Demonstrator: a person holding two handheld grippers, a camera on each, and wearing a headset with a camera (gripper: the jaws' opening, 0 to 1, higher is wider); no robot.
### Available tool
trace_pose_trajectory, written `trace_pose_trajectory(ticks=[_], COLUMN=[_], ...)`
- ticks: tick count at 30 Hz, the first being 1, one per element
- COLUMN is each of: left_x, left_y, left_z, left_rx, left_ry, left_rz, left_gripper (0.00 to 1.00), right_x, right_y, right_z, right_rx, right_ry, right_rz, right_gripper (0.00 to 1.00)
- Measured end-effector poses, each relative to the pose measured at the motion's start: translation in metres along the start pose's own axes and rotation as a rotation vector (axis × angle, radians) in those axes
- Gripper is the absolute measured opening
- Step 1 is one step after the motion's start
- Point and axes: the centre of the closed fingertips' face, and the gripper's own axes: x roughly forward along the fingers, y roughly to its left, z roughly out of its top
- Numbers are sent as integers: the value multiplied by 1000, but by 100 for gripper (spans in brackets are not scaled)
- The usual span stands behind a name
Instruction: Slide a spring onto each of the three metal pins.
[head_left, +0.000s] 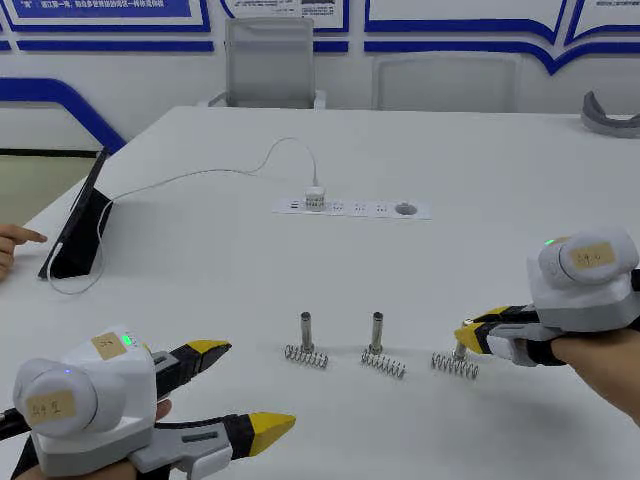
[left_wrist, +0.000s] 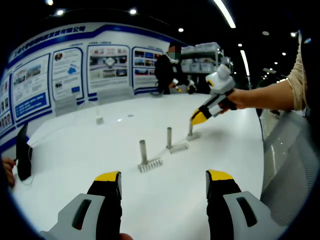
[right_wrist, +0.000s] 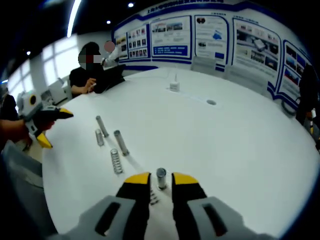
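Left hand-held gripper (head_left: 240, 388) hovering nearest, over near edge of counter (head_left: 470, 260), jaws spread, carrying nothing. Beyond it, three springs lying flat in row: left spring (head_left: 305, 356), middle spring (head_left: 383, 364), right spring (head_left: 454, 365), each resting at foot of own pin. Left pin (head_left: 306, 329) and middle pin (head_left: 377, 331) standing upright, bare. Right hand-held gripper (head_left: 466, 342) reaching in from right, jaws narrowed around right pin (right_wrist: 161, 176); whether actually pinching, cannot tell. Judging progress: no spring threaded yet, all three pending. Power strip (head_left: 352, 208) lying farther back.
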Motion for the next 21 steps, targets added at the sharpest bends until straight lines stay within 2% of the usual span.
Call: trace_pose_trajectory(ticks=[21], left_x=[0], left_y=[-2], left_z=[0], left_rx=[3], left_ry=[3], left_rz=[-5], left_gripper=[70], right_x=[-3], right_y=[1], right_z=[-14], right_rx=[-8], right_ry=[23], right_rz=[17], right_gripper=[20])
